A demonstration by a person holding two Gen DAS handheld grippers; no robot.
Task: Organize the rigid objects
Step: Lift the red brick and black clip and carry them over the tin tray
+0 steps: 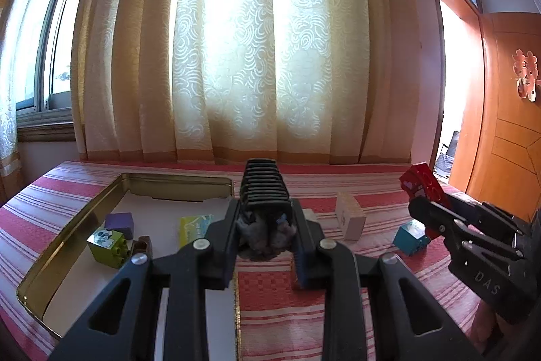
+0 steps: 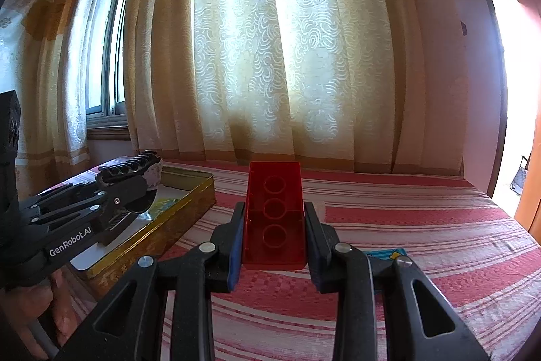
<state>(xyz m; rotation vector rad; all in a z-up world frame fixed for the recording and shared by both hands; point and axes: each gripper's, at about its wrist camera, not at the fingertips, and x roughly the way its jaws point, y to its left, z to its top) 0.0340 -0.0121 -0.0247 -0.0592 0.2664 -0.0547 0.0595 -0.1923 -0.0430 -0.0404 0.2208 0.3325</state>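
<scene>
The gold tin tray [image 1: 111, 192] lies on the left part of the red-and-white striped cloth [image 1: 338, 293], its right wall just left of the left gripper [image 1: 265, 225]. Its low rim runs all round, and a good part of the white floor inside is bare, mostly along the near side. To the right of the tray the cloth is mostly open out to the right gripper [image 1: 429, 208]; the curtain [image 1: 253, 56] hangs along the far edge of the surface.

The left gripper's jaws are clamped on a black ribbed object [image 1: 265, 183] with a grey fuzzy lump at its base; what it is cannot be told. It is held above the cloth beside the tray's right wall. The right gripper's jaws are closed on a red brick [image 2: 274, 215], held off the cloth with its hollow underside, showing three round sockets, toward the camera.

Inside the tray sit four things: one purple block [image 1: 119, 224], one green studded brick [image 1: 108, 241], one small brown piece [image 1: 142, 246] and one yellow-green card [image 1: 196, 225]. On the cloth lie one white box [image 1: 351, 215] and one teal brick [image 1: 410, 234], near each other. That makes two grippers and one red brick held.

The left gripper's side reads "GenRobot.AI" [image 2: 70, 247]; the right gripper's body shows the letters "DAS" [image 1: 487, 282]. A red paper ornament [image 1: 525, 73] hangs on the orange door [image 1: 507, 141].
</scene>
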